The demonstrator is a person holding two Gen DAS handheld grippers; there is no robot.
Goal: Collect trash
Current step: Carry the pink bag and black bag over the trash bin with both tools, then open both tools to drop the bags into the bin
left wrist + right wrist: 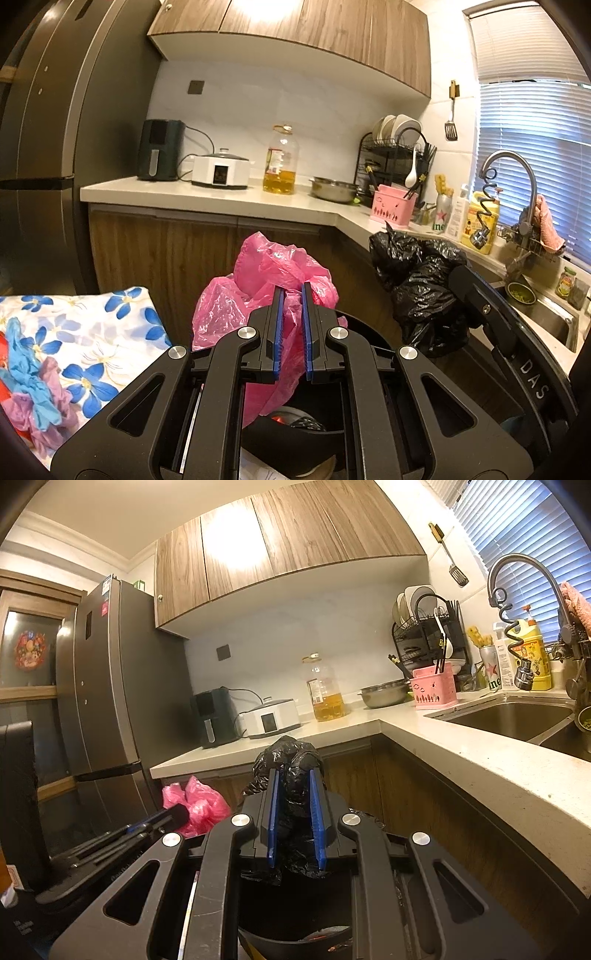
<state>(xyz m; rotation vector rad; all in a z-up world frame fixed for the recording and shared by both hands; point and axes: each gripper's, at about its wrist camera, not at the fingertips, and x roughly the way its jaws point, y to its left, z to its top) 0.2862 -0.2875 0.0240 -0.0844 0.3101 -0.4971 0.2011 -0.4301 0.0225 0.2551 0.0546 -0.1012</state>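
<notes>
My left gripper (292, 291) is shut on a pink plastic bag (258, 280) and holds it up above a black trash bin (295, 435). My right gripper (296, 775) is shut on a black trash bag (291, 760) and holds it above the same bin (295, 941). The black bag (421, 280) and the right gripper's body show at the right of the left wrist view. The pink bag (195, 805) and the left gripper's fingers (162, 818) show at the lower left of the right wrist view. The bin holds some trash, mostly hidden.
An L-shaped white counter (229, 199) carries an air fryer (160, 149), a cooker, an oil bottle (280, 162), a steel bowl and a dish rack. A sink (517, 716) with a tap is at the right. A grey fridge (107, 690) stands at the left. A floral cloth (92, 343) with gloves lies lower left.
</notes>
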